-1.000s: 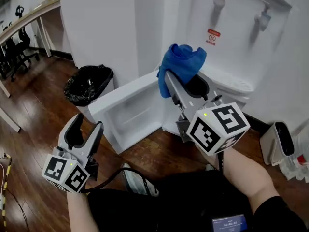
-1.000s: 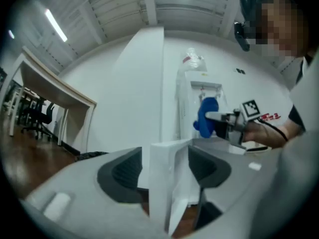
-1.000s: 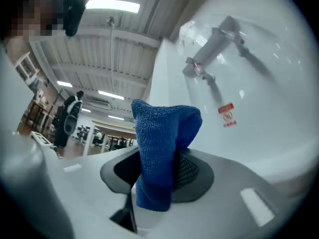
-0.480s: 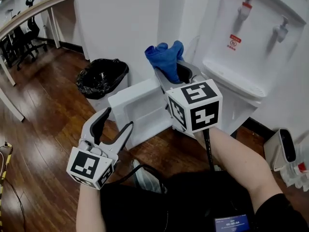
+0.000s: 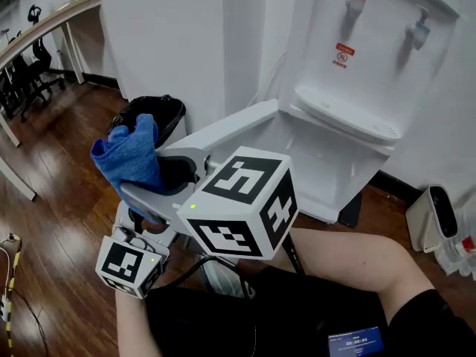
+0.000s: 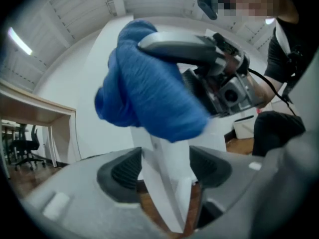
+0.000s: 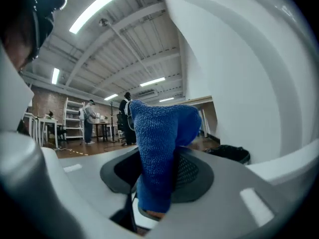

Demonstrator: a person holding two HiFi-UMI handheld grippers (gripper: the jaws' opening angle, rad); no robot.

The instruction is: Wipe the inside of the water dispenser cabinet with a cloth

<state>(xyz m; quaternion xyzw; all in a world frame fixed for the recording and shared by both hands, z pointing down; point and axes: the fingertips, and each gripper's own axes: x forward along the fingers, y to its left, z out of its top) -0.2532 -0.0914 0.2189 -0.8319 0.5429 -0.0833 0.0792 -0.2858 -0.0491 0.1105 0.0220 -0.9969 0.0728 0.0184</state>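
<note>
Since the earlier frame the right gripper (image 5: 149, 177) has swung away from the water dispenser (image 5: 372, 58) to the left of the head view, carrying the cloth (image 5: 128, 157) with it, so that it now crosses above the left gripper (image 6: 164, 167); the left gripper has sunk lower and nearer the body; only its marker cube (image 5: 130, 266) shows beneath the right one in the head view. The left gripper's jaws stand apart with nothing pressed between them; through the gap its own view shows a white panel edge and the wooden floor (image 5: 67, 192), with the cloth just ahead and above. The right gripper's jaws are clenched on the blue cloth, which bunches up past the fingertips; it is held in the air, well apart from the cabinet (image 5: 327, 173). Beyond the cloth stands a bin (image 5: 152, 111) lined with a black bag, by the white wall; right of it the cabinet door (image 5: 223, 129) hangs open; the cabinet's white interior is exposed under the dispenser's drip tray (image 5: 346, 114). Farther left, a desk (image 5: 44, 24) stands by the wall.
</note>
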